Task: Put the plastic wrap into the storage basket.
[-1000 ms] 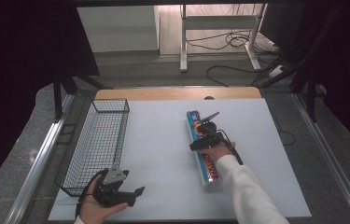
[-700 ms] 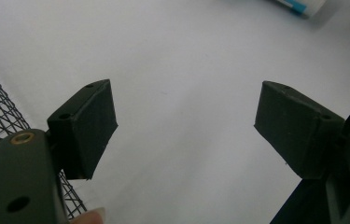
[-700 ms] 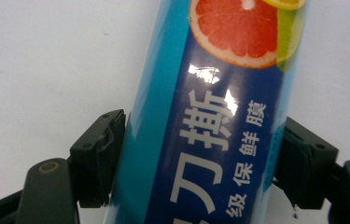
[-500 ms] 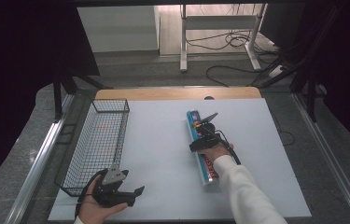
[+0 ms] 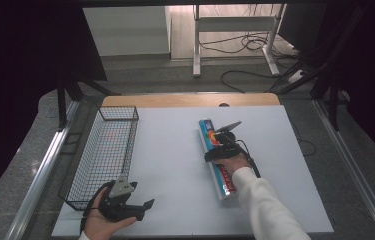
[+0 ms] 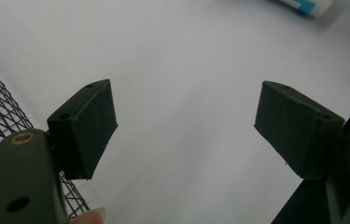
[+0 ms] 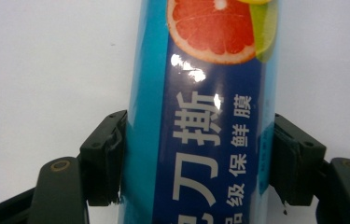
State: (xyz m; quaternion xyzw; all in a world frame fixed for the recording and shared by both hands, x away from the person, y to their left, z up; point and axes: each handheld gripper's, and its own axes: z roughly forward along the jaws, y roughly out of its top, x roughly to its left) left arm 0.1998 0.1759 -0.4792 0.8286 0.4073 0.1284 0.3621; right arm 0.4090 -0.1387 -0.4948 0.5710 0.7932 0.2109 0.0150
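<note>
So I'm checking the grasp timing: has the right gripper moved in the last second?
No. The right gripper sits at the same spot on the tube, no nearer the basket.

The right claw (image 5: 218, 149) is closed around something, while the left claw (image 5: 140, 210) rests agape.

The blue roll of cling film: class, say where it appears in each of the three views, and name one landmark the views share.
High view: the blue roll lies lengthwise right of the table's middle, the right gripper straddling it.
Left gripper view: one end of the roll peeks in at the top right corner.
Right gripper view: the roll runs up the middle, between the two jaws, which touch its sides.
Shared landmark: the white table top.
</note>
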